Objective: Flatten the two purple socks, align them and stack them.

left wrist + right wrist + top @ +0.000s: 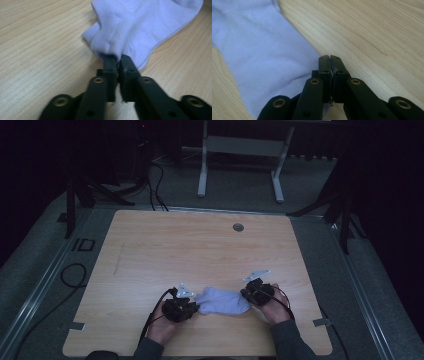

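Observation:
A pale lavender sock (pixel 223 301) lies flat near the table's front edge, between my two grippers. My left gripper (pixel 181 309) is at its left end. In the left gripper view the left gripper (pixel 116 59) is shut on a bunched fold of the sock (pixel 140 27), pinched at the tips. My right gripper (pixel 257 293) sits at the sock's right end. In the right gripper view the right gripper (pixel 329 58) has its jaws pressed together, tips over bare wood just past the sock (pixel 259 50), whose edge runs under it. A thin pale sliver shows between the pads; I cannot tell if it is fabric.
The wooden table (pixel 200 245) has a round cable grommet (pixel 238 227) near its far edge. Behind it stand a white desk frame (pixel 240 160) and dark tripod legs (pixel 345 215) on both sides. Cables (pixel 75 275) trail on the floor at left.

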### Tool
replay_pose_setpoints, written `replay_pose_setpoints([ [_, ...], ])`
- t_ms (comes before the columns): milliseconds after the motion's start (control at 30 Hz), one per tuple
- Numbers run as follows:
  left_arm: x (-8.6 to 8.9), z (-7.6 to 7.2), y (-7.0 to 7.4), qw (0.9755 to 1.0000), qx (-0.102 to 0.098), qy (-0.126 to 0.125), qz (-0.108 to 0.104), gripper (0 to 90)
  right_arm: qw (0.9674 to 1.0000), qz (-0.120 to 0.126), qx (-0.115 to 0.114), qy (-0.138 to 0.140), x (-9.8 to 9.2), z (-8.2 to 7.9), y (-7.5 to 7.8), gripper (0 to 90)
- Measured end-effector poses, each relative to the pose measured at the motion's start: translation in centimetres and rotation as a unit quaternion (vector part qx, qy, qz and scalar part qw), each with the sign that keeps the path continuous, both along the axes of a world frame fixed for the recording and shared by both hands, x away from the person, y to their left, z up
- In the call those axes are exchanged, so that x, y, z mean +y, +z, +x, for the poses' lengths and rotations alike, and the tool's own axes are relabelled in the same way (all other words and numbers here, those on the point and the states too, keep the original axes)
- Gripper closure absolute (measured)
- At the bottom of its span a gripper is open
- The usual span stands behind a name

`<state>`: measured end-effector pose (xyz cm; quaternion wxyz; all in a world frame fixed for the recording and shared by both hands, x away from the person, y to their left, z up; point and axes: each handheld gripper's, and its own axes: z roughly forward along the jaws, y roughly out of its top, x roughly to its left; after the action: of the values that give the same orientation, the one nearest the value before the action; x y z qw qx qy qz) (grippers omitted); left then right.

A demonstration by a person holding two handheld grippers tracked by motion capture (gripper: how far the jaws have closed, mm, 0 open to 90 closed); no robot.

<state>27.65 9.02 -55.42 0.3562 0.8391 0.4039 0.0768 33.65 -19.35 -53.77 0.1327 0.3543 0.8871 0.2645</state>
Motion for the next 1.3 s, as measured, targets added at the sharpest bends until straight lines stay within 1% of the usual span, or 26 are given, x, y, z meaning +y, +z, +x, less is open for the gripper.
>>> replay_pose_setpoints([
  [67, 0.3, 0.1, 0.2, 0.9999, -0.003, 0.007, -0.010, 72.2, 1.0000, 0.000, 0.000, 0.000, 0.0, 0.0, -0.1, 87.1],
  [133, 0.6, 0.0, 0.5, 0.9997, -0.010, 0.014, -0.019, 68.5, 1.0000, 0.001, 0.001, 0.000, 0.0, 0.0, -0.2, 86.2],
  [167, 0.8, 0.0, 0.7, 0.9995, -0.015, 0.015, -0.022, 67.1, 1.0000, 0.001, 0.001, 0.000, 0.0, -0.1, -0.3, 85.4],
  [200, 0.8, 0.0, 0.7, 0.9995, -0.015, 0.015, -0.022, 66.0, 1.0000, 0.001, 0.001, 0.000, 0.0, -0.1, -0.3, 85.4],
  [233, 1.0, -0.1, 1.0, 0.9991, -0.023, 0.018, -0.032, 66.0, 1.0000, 0.001, 0.002, 0.001, 0.0, -0.1, -0.3, 84.6],
  [267, 1.1, -0.1, 1.1, 0.9989, -0.025, 0.018, -0.034, 65.5, 1.0000, 0.002, 0.002, 0.002, 0.0, -0.1, -0.3, 81.8],
  [300, 1.2, -0.2, 1.4, 0.9982, -0.033, 0.015, -0.048, 65.6, 1.0000, 0.002, 0.000, 0.002, 0.0, -0.1, -0.3, 78.8],
  [333, 1.2, -0.2, 1.4, 0.9982, -0.033, 0.015, -0.048, 65.7, 1.0000, 0.002, 0.000, 0.002, 0.0, -0.1, -0.3, 78.8],
  [367, 1.1, -0.2, 1.6, 0.9978, -0.039, 0.012, -0.051, 65.8, 1.0000, 0.007, -0.001, 0.002, -0.1, -0.2, -0.2, 75.4],
  [400, 1.1, -0.3, 1.7, 0.9978, -0.042, 0.010, -0.051, 65.8, 1.0000, 0.007, -0.001, 0.002, -0.1, -0.2, -0.2, 75.4],
  [467, 1.0, -0.3, 1.7, 0.9976, -0.044, 0.009, -0.053, 65.7, 0.9999, 0.013, -0.006, 0.002, -0.2, -0.4, 0.1, 71.0],
  [567, 1.1, -0.3, 1.8, 0.9975, -0.044, 0.011, -0.053, 64.7, 0.9995, 0.029, -0.014, -0.002, -0.4, -0.7, 0.6, 64.5],
  [633, 1.1, -0.3, 1.8, 0.9974, -0.047, 0.013, -0.053, 63.5, 0.9981, 0.056, -0.023, -0.012, -0.8, -1.1, 0.9, 60.7],
  [700, 1.2, -0.3, 1.9, 0.9973, -0.048, 0.015, -0.053, 62.9, 0.9964, 0.077, -0.027, -0.024, -1.2, -1.3, 0.9, 59.0],
  [767, 1.3, -0.3, 1.9, 0.9972, -0.051, 0.019, -0.051, 62.2, 0.9960, 0.081, -0.026, -0.029, -1.4, -1.4, 0.9, 57.3],
  [833, 1.5, -0.2, 1.9, 0.9971, -0.054, 0.023, -0.048, 61.2, 0.9951, 0.086, -0.029, -0.039, -1.8, -1.5, 0.9, 56.2],
  [933, 1.7, -0.1, 1.9, 0.9968, -0.060, 0.034, -0.039, 58.2, 0.9920, 0.108, -0.030, -0.059, -2.8, -1.6, 1.0, 53.8],
  [1033, 2.0, 0.1, 1.8, 0.9962, -0.069, 0.048, -0.022, 55.9, 0.9891, 0.117, -0.034, -0.082, -4.0, -1.7, 0.9, 53.2],
  [1133, 2.4, 0.3, 1.5, 0.9948, -0.074, 0.069, -0.005, 55.1, 0.9850, 0.126, -0.034, -0.113, -5.4, -1.6, 0.6, 52.9],
  [1167, 2.5, 0.5, 1.4, 0.9939, -0.079, 0.077, 0.009, 55.1, 0.9835, 0.130, -0.034, -0.121, -5.8, -1.6, 0.6, 52.6],
  [1200, 2.6, 0.5, 1.3, 0.9934, -0.080, 0.080, 0.018, 55.0, 0.9819, 0.132, -0.037, -0.130, -6.3, -1.6, 0.5, 52.6],
  [1267, 2.8, 0.8, 1.1, 0.9920, -0.082, 0.092, 0.027, 55.0, 0.9806, 0.130, -0.044, -0.140, -6.8, -1.6, 0.3, 52.5],
  [1300, 2.9, 0.9, 1.1, 0.9908, -0.085, 0.099, 0.035, 54.9, 0.9801, 0.126, -0.046, -0.146, -7.1, -1.5, 0.3, 52.5],
])
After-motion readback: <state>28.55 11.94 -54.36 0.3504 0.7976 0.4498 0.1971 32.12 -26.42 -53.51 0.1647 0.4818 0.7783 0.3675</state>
